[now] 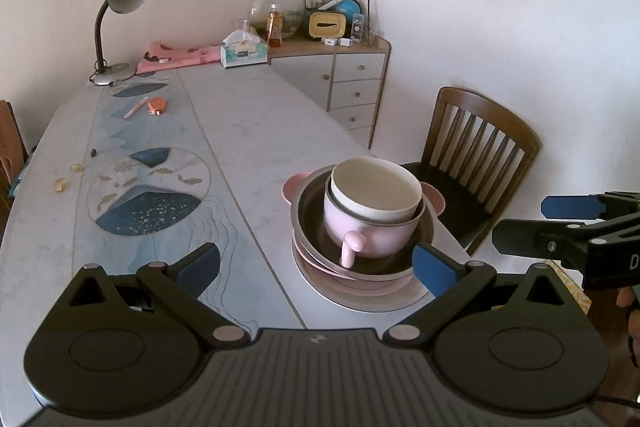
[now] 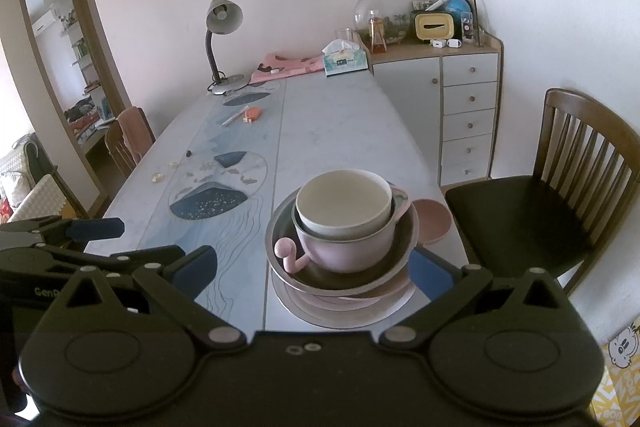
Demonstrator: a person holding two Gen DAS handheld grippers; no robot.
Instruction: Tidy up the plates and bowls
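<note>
A stack of dishes stands near the table's right edge: a cream bowl (image 1: 376,189) (image 2: 344,203) sits in a pink handled bowl (image 1: 368,237) (image 2: 344,251), inside a steel bowl (image 1: 308,211) (image 2: 280,227), on pink plates (image 1: 348,287) (image 2: 340,301). A small pink dish (image 1: 294,185) (image 2: 434,219) peeks out behind the stack. My left gripper (image 1: 316,269) is open and empty, just in front of the stack; it also shows in the right wrist view (image 2: 132,239). My right gripper (image 2: 316,269) is open and empty, its fingers either side of the stack's near rim; it also shows in the left wrist view (image 1: 532,223).
A long marble table (image 1: 248,115) carries a desk lamp (image 1: 114,27), a tissue box (image 1: 244,53), a pink cloth (image 1: 176,57), a pen (image 1: 136,107) and an orange tape measure (image 1: 157,105). A wooden chair (image 1: 476,155) and a drawer cabinet (image 1: 356,83) stand to the right.
</note>
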